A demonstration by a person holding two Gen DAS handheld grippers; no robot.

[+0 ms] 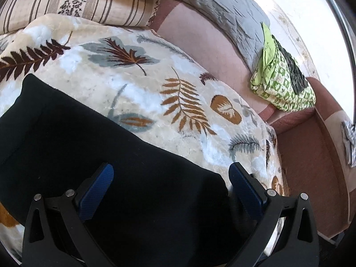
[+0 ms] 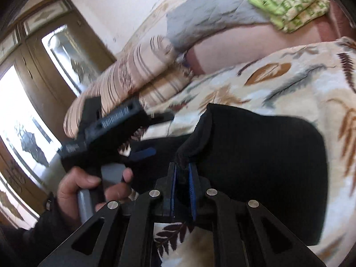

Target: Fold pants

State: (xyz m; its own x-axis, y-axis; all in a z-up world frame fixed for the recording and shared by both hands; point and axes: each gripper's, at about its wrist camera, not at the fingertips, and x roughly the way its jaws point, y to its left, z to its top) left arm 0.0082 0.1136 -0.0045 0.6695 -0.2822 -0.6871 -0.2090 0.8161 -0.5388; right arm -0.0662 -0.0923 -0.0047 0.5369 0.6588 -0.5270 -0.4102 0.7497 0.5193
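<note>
Tongs (image 2: pixel 182 173) pinching lifted black pants (image 2: pixel 255 155)

Pants (image 1: pixel 89 155) partly behind tool (image 1: pixel 171 178)

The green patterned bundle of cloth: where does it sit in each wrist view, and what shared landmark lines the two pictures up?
Left wrist: green patterned bundle at right of centre, on the pink sofa seat past the leaf-print blanket.
Right wrist: green patterned bundle at the top right edge, partly cropped.
Shared landmark: the grey quilted cushion touching the bundle.
</note>
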